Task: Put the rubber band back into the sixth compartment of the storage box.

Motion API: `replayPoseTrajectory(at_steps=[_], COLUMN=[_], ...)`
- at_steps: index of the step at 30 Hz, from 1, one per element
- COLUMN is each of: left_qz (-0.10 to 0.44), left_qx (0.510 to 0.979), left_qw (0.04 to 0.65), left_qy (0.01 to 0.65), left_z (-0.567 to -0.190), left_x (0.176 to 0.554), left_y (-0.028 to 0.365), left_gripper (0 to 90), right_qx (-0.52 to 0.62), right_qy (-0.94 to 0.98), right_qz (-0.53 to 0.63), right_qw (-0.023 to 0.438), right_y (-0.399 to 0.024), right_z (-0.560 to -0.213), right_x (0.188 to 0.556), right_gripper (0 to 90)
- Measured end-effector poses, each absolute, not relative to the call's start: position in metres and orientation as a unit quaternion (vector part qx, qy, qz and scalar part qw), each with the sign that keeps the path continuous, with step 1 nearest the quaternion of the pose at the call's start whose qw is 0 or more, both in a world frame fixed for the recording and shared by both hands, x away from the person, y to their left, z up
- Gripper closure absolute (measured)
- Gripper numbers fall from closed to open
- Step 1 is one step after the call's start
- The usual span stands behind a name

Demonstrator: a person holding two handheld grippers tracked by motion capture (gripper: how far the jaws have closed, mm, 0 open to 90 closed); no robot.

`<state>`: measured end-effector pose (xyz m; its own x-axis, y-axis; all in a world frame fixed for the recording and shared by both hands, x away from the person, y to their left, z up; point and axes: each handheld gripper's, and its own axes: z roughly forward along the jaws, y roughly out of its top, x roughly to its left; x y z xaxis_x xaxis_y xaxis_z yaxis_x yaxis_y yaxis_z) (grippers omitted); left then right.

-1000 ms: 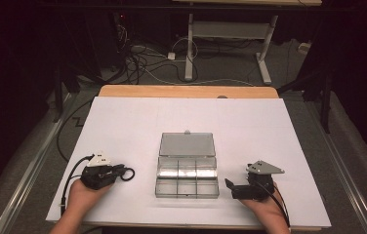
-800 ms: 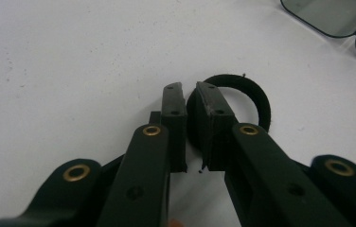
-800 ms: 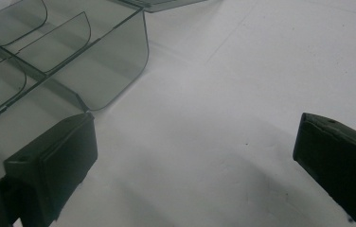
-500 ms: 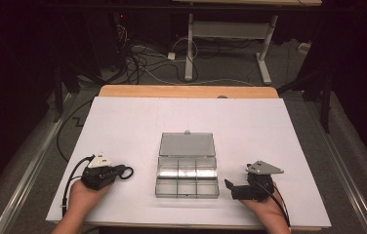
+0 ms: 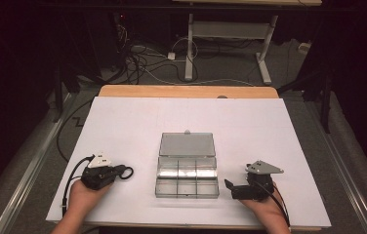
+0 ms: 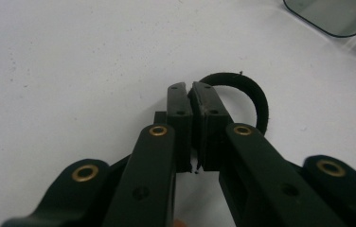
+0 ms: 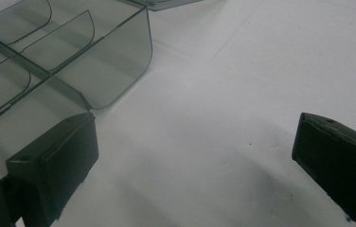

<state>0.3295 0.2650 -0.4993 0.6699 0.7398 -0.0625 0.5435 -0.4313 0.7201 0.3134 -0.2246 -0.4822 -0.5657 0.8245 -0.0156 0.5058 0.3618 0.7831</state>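
Observation:
A clear plastic compartment box (image 5: 187, 176) lies open at the table's middle, its lid (image 5: 187, 145) flat behind it. To its left my left gripper (image 5: 117, 172) rests on the white table, shut on a black elastic ring (image 5: 127, 172). In the left gripper view the ring (image 6: 257, 97) loops out to the right of the closed fingertips (image 6: 192, 92). Right of the box, my right gripper (image 5: 230, 187) points at it. Its jaws stand wide open (image 7: 195, 146) with bare table between them, and the box's corner compartment (image 7: 100, 75) lies just ahead to the left.
The white table sheet (image 5: 137, 122) spreads around the box, with a wooden edge (image 5: 186, 91) at the back. Beyond the table are floor cables (image 5: 142, 63) and a desk frame (image 5: 225, 34). A hand holds each gripper near the front edge.

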Motion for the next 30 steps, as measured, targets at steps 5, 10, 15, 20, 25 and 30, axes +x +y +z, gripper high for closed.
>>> replayPoseTrajectory(at_steps=[5,10,15,20,25,30], left_qz=[0.137,0.137,0.136,0.131,0.131,0.13], left_qx=[0.836,0.835,0.829,0.826,0.822,0.819], left_qw=[0.369,0.372,0.382,0.392,0.402,0.412], left_qy=[0.382,0.382,0.384,0.384,0.38,0.377], left_z=[-0.4992,-0.4986,-0.4979,-0.4966,-0.4937,-0.4901], left_x=[0.3289,0.3284,0.3278,0.327,0.3249,0.323], left_y=[0.2646,0.2655,0.2674,0.2673,0.2639,0.2621], left_gripper=[85.5,85.6,85.7,85.6,85.7,85.6], right_qx=[0.416,0.416,0.417,0.416,0.416,0.418], right_qy=[0.798,0.798,0.798,0.799,0.799,0.797], right_qz=[0.382,0.382,0.383,0.381,0.381,0.381], right_qw=[0.209,0.208,0.209,0.208,0.209,0.211], right_y=[-0.2246,-0.2247,-0.2247,-0.2244,-0.2243,-0.2247], right_z=[-0.4822,-0.4822,-0.4823,-0.4823,-0.4822,-0.4821], right_x=[0.3132,0.3133,0.3134,0.3136,0.3135,0.3136], right_gripper=[1.9,1.9,1.7,1.1,0.1,0.1])
